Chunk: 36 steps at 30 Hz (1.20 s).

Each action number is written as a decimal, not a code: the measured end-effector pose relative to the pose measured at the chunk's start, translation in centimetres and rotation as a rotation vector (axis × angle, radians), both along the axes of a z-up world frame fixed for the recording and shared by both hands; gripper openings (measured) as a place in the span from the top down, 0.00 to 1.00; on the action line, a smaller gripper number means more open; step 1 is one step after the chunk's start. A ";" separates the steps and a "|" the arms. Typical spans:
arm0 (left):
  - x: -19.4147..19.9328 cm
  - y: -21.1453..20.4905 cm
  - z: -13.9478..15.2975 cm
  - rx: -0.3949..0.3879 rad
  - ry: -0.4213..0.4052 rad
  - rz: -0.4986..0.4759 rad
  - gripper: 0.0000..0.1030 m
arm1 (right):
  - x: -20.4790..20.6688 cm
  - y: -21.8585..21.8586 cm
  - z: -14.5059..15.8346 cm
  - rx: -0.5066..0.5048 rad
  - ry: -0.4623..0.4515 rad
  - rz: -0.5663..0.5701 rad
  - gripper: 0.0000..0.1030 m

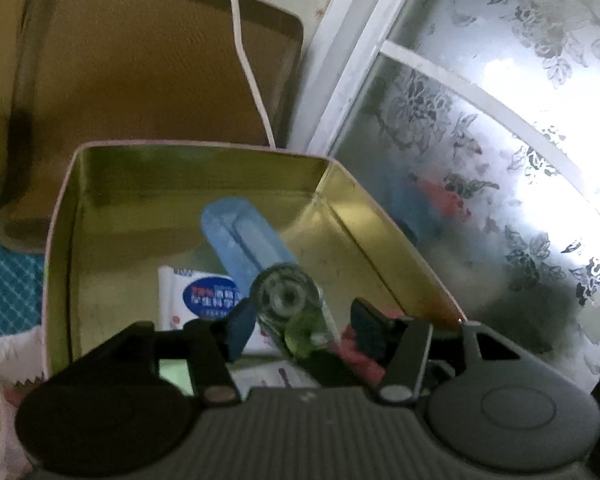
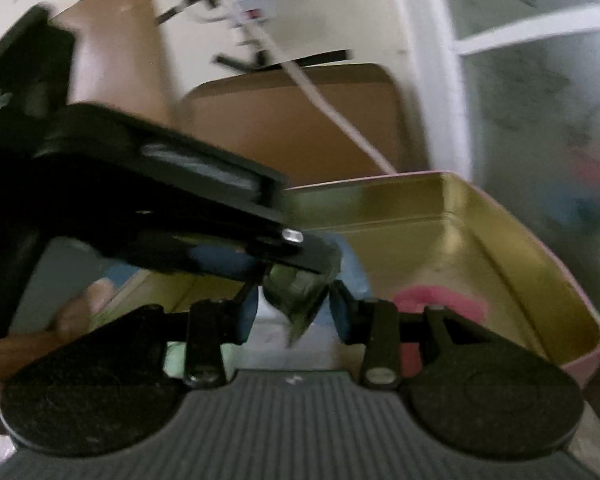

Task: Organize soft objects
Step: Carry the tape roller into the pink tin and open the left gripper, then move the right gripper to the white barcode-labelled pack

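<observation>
Over the gold tin (image 1: 384, 216): left gripper (image 1: 300, 320) jaws part-open around clear tape dispenser (image 1: 288, 300), pads apart from it; right gripper (image 2: 294, 308) jaws part-open, contact unclear.

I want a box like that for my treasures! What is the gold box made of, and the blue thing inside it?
The gold box looks like thin metal, a tin: its inner walls are shiny and mirror what lies inside, and its rim is pink. The blue thing looks matte and dull, perhaps soft foam or plastic; the blur leaves that open.
</observation>
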State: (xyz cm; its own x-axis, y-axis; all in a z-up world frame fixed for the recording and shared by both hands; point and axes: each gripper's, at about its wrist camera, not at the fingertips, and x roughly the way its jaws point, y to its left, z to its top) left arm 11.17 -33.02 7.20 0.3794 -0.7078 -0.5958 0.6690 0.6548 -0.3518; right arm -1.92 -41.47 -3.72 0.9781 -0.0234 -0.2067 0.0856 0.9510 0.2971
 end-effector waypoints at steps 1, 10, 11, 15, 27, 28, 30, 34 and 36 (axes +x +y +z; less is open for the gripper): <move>-0.1 0.2 0.2 0.000 -0.011 0.003 0.45 | -0.5 -0.3 0.0 0.013 -0.017 -0.009 0.57; -3.0 7.7 1.7 -0.068 -0.055 0.036 0.44 | -4.3 0.5 0.2 0.099 -0.120 -0.027 0.57; -3.2 8.9 1.8 -0.077 -0.054 0.046 0.44 | -4.6 0.9 0.4 0.103 -0.130 -0.017 0.57; -4.4 15.0 1.9 -0.111 -0.043 0.111 0.44 | -5.6 3.5 1.1 0.099 -0.161 0.058 0.57; -5.6 31.1 -3.9 -0.149 0.100 0.366 0.43 | -3.9 15.3 0.3 -0.038 -0.011 0.364 0.57; -5.6 31.9 -4.5 -0.147 0.110 0.376 0.43 | -3.3 16.0 0.3 -0.052 0.002 0.381 0.57; -5.7 33.0 -5.4 -0.144 0.128 0.389 0.43 | -2.1 17.0 0.3 -0.080 0.028 0.398 0.52; -5.5 34.2 -7.1 -0.154 0.171 0.389 0.43 | 0.4 18.3 0.1 -0.128 0.081 0.375 0.31; -5.7 34.6 -7.3 -0.171 0.166 0.373 0.42 | 1.4 18.9 -0.1 -0.168 0.107 0.358 0.25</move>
State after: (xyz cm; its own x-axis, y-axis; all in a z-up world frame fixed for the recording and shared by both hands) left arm 5.46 1.59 -0.15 0.5362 -0.6344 -0.5568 0.3232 0.7637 -0.5589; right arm -0.55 -22.59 -3.83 0.9038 0.2725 -0.3300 -0.2378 0.9609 0.1421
